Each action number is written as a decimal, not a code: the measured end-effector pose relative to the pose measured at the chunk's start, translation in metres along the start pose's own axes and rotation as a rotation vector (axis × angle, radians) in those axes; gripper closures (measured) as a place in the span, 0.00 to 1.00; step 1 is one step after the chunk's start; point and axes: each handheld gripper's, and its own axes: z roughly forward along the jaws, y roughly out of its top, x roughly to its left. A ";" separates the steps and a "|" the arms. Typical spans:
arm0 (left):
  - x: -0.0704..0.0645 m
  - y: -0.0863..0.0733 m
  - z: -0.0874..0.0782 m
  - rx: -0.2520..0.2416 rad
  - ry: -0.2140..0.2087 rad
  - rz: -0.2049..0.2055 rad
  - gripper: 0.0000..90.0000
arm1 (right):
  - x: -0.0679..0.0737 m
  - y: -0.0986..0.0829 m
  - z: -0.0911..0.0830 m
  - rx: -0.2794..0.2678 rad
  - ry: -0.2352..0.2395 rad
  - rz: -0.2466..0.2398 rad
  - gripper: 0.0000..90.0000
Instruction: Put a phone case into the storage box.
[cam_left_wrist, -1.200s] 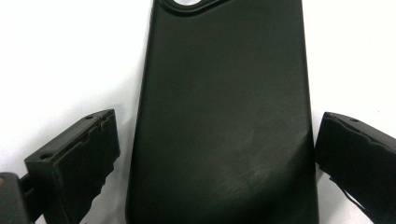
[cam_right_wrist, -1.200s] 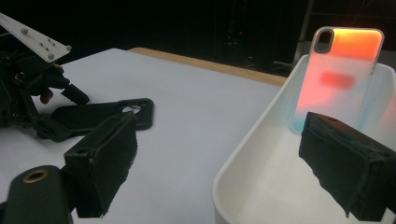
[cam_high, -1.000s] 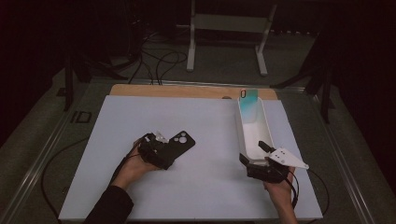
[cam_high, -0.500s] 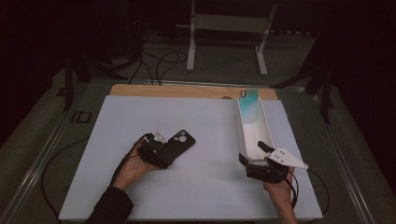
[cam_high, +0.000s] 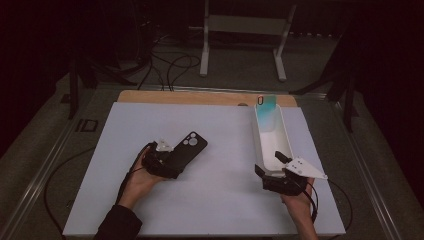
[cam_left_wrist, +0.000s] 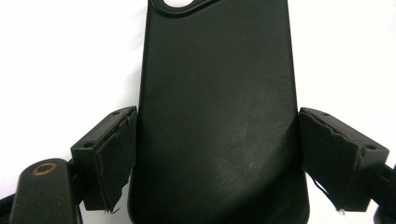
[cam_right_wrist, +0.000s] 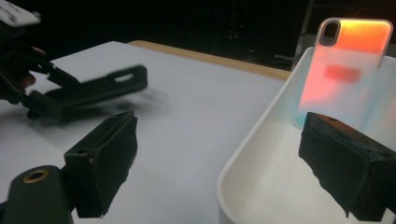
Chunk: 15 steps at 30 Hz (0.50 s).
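A black phone case (cam_high: 187, 148) with a camera cut-out is held at its lower end by my left gripper (cam_high: 172, 162), left of the mat's middle. In the left gripper view both pads press the sides of the case (cam_left_wrist: 215, 116), so the left gripper (cam_left_wrist: 217, 158) is shut on it. My right gripper (cam_high: 272, 172) stands open at the near end of a long white tray (cam_high: 256, 140). In the right gripper view its jaws (cam_right_wrist: 224, 163) straddle the tray rim (cam_right_wrist: 252, 140). A translucent teal-to-orange phone case (cam_right_wrist: 345, 70) leans upright at the tray's far end (cam_high: 266, 107).
A white mat (cam_high: 225, 200) covers the table, with a wooden strip (cam_high: 190, 97) along its far edge. Cables (cam_high: 170, 65) and a white stand (cam_high: 245, 30) are on the floor beyond. In the right gripper view the black case (cam_right_wrist: 93, 91) looks blurred and raised off the mat.
The left gripper and the black case have shifted slightly to the left and away. The right gripper has stayed at the tray's near end.
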 end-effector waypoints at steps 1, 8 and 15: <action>0.000 -0.001 -0.003 -0.015 0.004 -0.004 0.18 | 0.000 0.000 0.001 0.005 0.002 0.001 0.13; -0.001 -0.005 -0.020 -0.093 0.019 -0.015 0.17 | 0.005 0.007 0.007 0.050 0.029 0.018 0.11; -0.002 -0.004 -0.037 -0.160 0.042 -0.010 0.17 | 0.005 0.020 0.011 0.078 0.070 0.034 0.09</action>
